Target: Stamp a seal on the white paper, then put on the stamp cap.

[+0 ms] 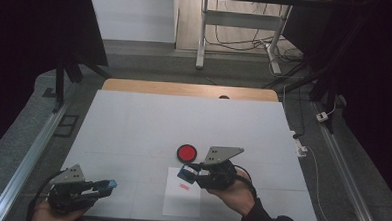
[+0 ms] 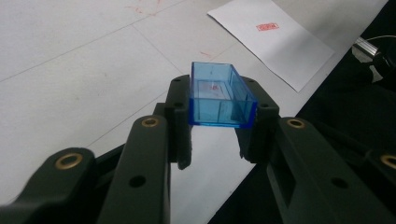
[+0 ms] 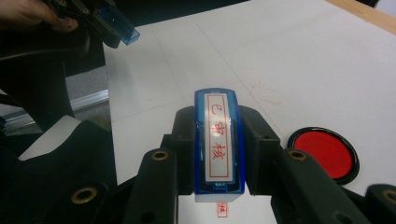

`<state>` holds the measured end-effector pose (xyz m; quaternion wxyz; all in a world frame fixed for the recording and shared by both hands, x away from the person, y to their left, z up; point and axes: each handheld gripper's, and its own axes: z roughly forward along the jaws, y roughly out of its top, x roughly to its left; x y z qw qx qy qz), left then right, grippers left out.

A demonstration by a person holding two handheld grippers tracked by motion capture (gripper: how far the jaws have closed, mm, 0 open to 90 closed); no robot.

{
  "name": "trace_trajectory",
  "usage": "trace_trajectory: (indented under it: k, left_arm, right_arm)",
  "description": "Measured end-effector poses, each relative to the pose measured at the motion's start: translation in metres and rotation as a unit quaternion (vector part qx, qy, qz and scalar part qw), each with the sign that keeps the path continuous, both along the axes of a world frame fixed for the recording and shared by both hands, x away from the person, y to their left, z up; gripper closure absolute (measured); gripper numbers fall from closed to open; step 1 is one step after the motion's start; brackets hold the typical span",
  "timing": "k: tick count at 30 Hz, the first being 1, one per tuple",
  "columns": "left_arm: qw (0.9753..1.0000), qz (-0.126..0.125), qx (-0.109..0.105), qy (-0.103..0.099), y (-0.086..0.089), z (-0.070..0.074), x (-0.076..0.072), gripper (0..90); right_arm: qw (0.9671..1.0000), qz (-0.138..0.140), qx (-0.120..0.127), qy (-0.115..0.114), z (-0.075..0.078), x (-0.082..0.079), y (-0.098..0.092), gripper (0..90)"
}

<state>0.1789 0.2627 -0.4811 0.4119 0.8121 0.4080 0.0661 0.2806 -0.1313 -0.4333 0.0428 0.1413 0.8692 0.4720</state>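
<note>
My left gripper [image 1: 111,185] is at the table's near left corner, shut on a clear blue stamp cap [image 2: 219,95] whose open side faces up; the cap [image 3: 122,29] also shows at the top left of the right gripper view. My right gripper [image 1: 186,172] is shut on a blue stamp [image 3: 218,140] with a white label of red characters. It hovers just above the top edge of a white sheet of paper [image 1: 181,200] bearing a red stamp mark [image 1: 184,187]. A round red ink pad [image 1: 186,152] in a black case lies just beyond the right gripper.
The white table top [image 1: 148,123] has a wooden strip [image 1: 190,89] along its far edge. Metal rails [image 1: 26,158] run along both sides. Desk legs and cables [image 1: 247,42] stand on the floor beyond. Faint red smudges [image 3: 271,95] mark the table.
</note>
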Motion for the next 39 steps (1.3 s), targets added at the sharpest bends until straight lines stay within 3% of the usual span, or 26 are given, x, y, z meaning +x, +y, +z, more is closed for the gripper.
trace_trajectory:
  k: [9, 25, 39]
  left_arm:
    - [1.0000, -0.001, 0.002, -0.002, 0.000, 0.000, 0.000, 67.8]
    - [1.0000, 0.003, -0.004, -0.004, 0.001, 0.001, 0.000, 68.0]
    - [0.9994, -0.034, -0.005, -0.008, -0.014, 0.010, 0.003, 68.0]
  right_arm:
    - [0.9998, 0.003, 0.017, -0.001, 0.008, -0.002, -0.003, 69.8]
    - [0.9997, 0.006, 0.022, 0.001, 0.012, -0.001, -0.007, 69.7]
    - [0.9995, 0.015, 0.027, -0.002, 0.015, -0.002, -0.010, 69.7]
